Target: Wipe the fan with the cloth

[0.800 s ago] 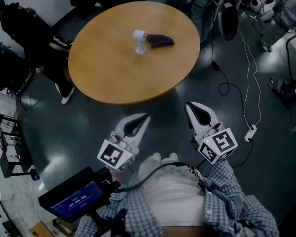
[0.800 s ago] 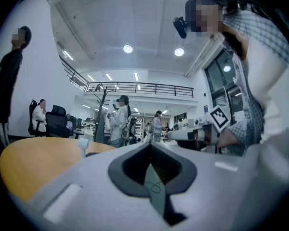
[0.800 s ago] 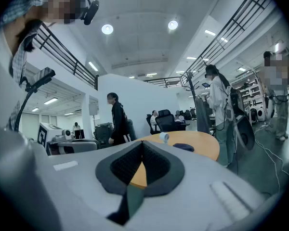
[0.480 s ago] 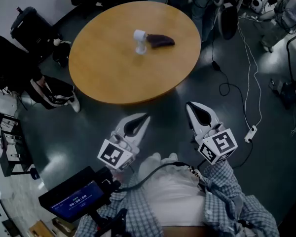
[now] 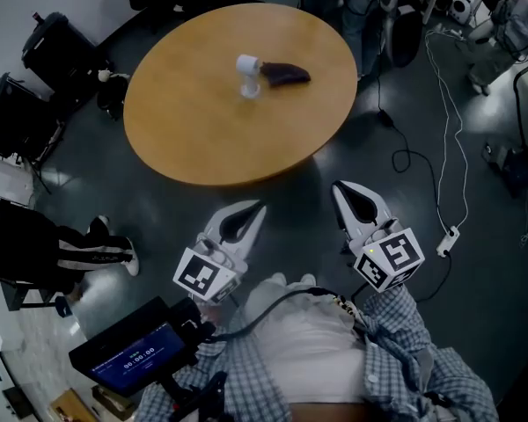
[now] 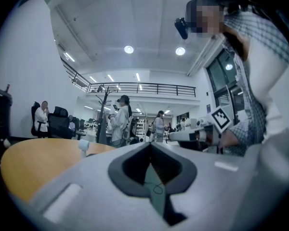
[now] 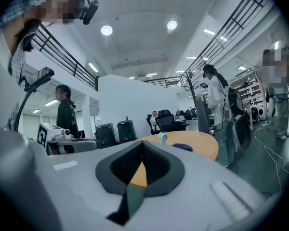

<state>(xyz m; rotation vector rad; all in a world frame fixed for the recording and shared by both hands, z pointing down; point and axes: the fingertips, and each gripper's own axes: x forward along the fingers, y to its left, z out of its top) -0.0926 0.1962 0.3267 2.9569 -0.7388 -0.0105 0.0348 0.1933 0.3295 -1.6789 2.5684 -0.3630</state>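
Observation:
A small white fan [image 5: 247, 74] stands upright near the middle of the round wooden table [image 5: 194, 130]. A dark purple cloth [image 5: 285, 72] lies right beside it, to its right. Both show small in the right gripper view, fan [image 7: 162, 136] and cloth [image 7: 182, 147]; the left gripper view shows the fan [image 6: 83, 146]. My left gripper [image 5: 258, 208] and right gripper [image 5: 339, 189] are held level over the floor, short of the table's near edge. Both are shut and hold nothing.
A person in dark clothes [image 5: 35, 253] walks at the left beside black cases [image 5: 57, 47]. White and black cables [image 5: 449, 130] and a power strip [image 5: 446, 236] lie on the floor at the right. Several people stand behind the table [image 6: 120, 121]. A screen device [image 5: 132, 345] hangs below me.
The person in dark clothes has walked from the upper left down to the lower left of the head view. Both grippers, the fan and the cloth have stayed put.

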